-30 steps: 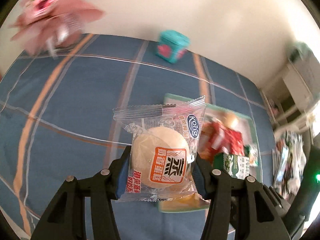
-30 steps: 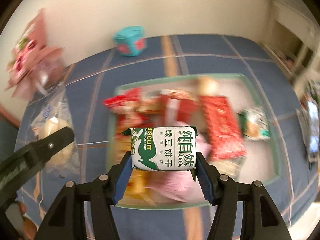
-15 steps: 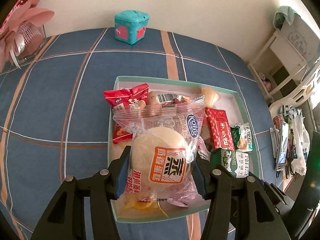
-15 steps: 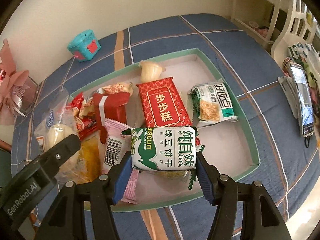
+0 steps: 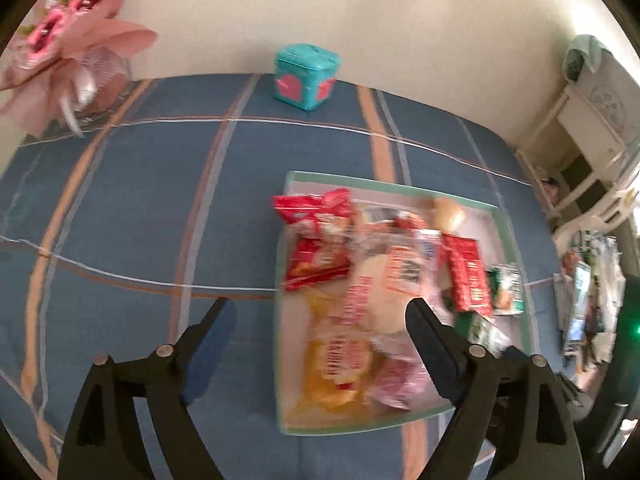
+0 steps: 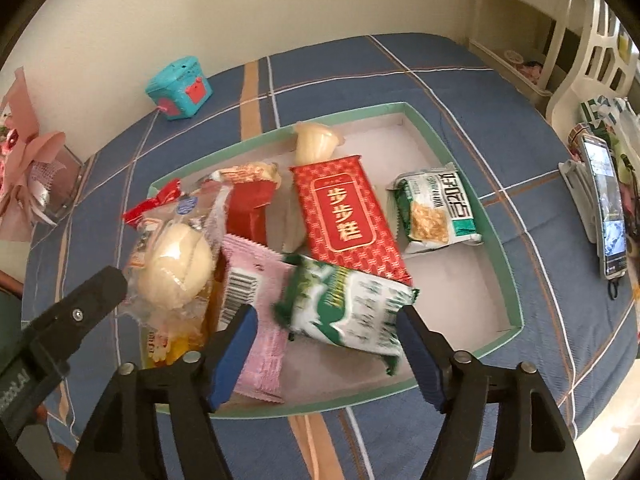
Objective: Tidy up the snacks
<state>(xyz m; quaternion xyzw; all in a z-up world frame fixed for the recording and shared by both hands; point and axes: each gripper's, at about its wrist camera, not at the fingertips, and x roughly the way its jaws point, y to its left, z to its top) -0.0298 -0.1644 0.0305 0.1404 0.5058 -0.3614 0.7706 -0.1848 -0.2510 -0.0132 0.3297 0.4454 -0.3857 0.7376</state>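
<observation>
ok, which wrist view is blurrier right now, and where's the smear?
Left wrist: strong motion blur across the tray contents, print unreadable; left gripper stays crisp. Right wrist: mostly sharp, red packet legible, only the green biscuit pack between the open right gripper smears.

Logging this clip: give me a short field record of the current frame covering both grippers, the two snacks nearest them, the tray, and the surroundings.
left gripper: open, nothing between its fingers
right gripper: open, jaws spread
bun packet: lying in the tray at its left end, on other snacks
green biscuit packet: tilted in the tray, blurred, between the right fingers but not clamped
tray: green-rimmed, holds the red box and other wrapped snacks
surface: blue plaid cloth
background: teal box by the wall
</observation>
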